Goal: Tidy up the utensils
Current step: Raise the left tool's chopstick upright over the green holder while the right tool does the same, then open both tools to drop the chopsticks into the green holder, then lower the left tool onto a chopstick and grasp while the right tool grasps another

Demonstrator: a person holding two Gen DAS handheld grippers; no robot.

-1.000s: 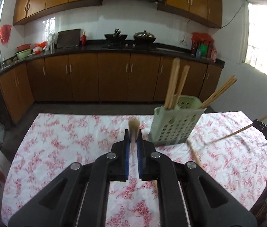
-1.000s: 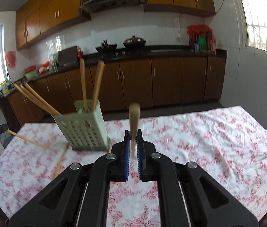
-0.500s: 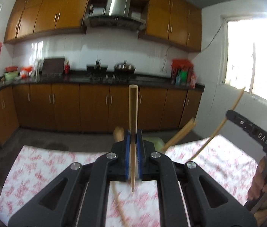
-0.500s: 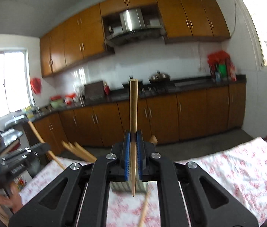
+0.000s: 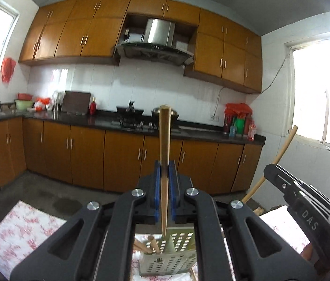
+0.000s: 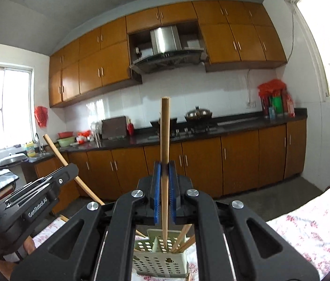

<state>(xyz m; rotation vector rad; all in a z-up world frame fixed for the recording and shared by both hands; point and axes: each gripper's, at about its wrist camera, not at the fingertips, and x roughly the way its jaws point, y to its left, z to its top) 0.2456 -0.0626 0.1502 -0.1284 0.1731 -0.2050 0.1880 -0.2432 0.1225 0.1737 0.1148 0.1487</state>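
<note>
A: Since both wrists have tipped up to near level, the perforated holder [image 6: 159,256] now sits at the bottom of each view instead of out ahead on the bench [image 6: 310,231]. The left hand-held gripper [image 5: 164,192] is clamped shut on one chopstick [image 5: 164,164], upright, its thin tip just above the holder's rim.

B: And the right one?

A: The right hand-held gripper [image 6: 164,192] is shut on its own chopstick [image 6: 165,164], also upright, with the tip already down among the sticks standing in the holder (or so it reads from this angle). A second ago both sticks were low, near the cloth beside the holder; now they hang over it. My guess is the drop-in comes next, the right stick first.

B: What can't you make out?

A: The holder's base and most of the bench around it are blocked by the gripper bodies, so any loose chopsticks left beside the holder can't be counted. Beyond the holder, the kitchen cabinets [image 6: 202,164] and stove are clear enough, but irrelevant.
</note>
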